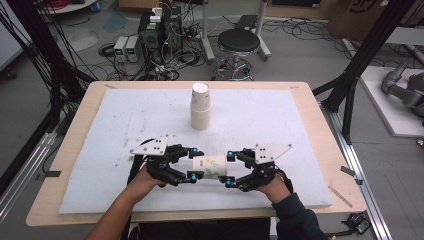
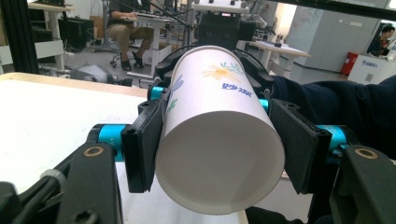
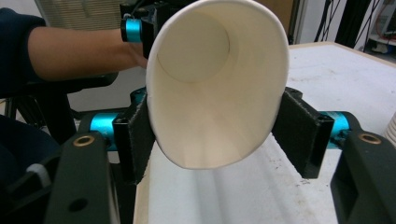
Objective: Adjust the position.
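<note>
Left gripper (image 1: 192,165) is clamping its jaws on the base end of a paper cup (image 1: 211,167) lying sideways above the bench (image 1: 300,130). Right gripper (image 1: 231,169) is pinching the rim end, squashing the mouth oval. Judgement: easing the right grip would spare the rim. A cup stack (image 1: 200,106) is standing well behind; the bench's near edge is close.
</note>
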